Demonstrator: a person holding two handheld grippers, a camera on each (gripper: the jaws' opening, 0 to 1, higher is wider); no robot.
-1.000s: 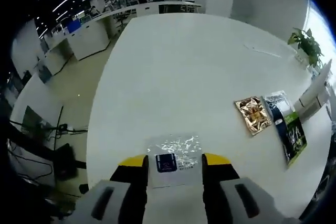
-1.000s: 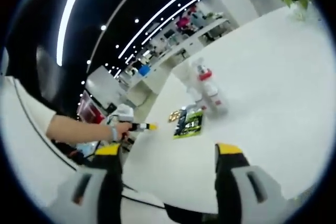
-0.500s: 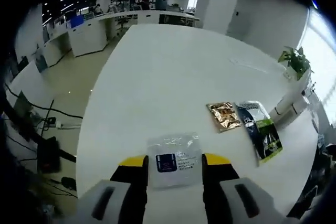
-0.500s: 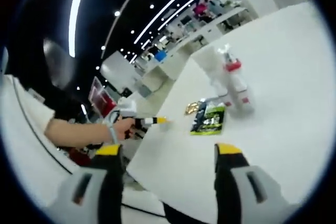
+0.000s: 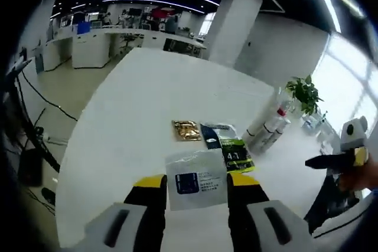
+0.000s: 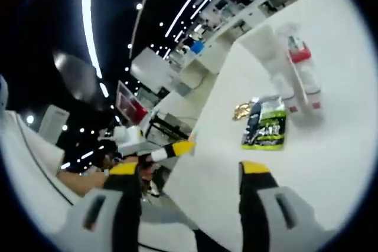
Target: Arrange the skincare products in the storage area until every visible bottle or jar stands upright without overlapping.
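Observation:
My left gripper (image 5: pixel 195 182) is shut on a flat clear sachet (image 5: pixel 196 176) with a dark blue label, held above the white table (image 5: pixel 136 104). Beyond it lie a gold sachet (image 5: pixel 186 130) and a green and dark packet (image 5: pixel 229 147). Two white bottles (image 5: pixel 269 129) with red bands seem to lie on their sides to the right of them. My right gripper (image 6: pixel 189 169) is open with nothing between its fingers, off the table's edge. The same green packet (image 6: pixel 266 127), gold sachet (image 6: pixel 241 110) and white bottles (image 6: pixel 300 78) lie ahead of it.
A potted plant (image 5: pixel 305 92) stands at the table's far right. The right gripper (image 5: pixel 342 159) shows at the right edge of the left gripper view; the left gripper (image 6: pixel 158 151) in a person's hand shows left in the right gripper view. Desks and floor lie beyond the table.
Both cameras swung: the packets and bottles now sit nearer the middle of the left gripper view, and the right gripper has come into it. The sachet stays between my left jaws.

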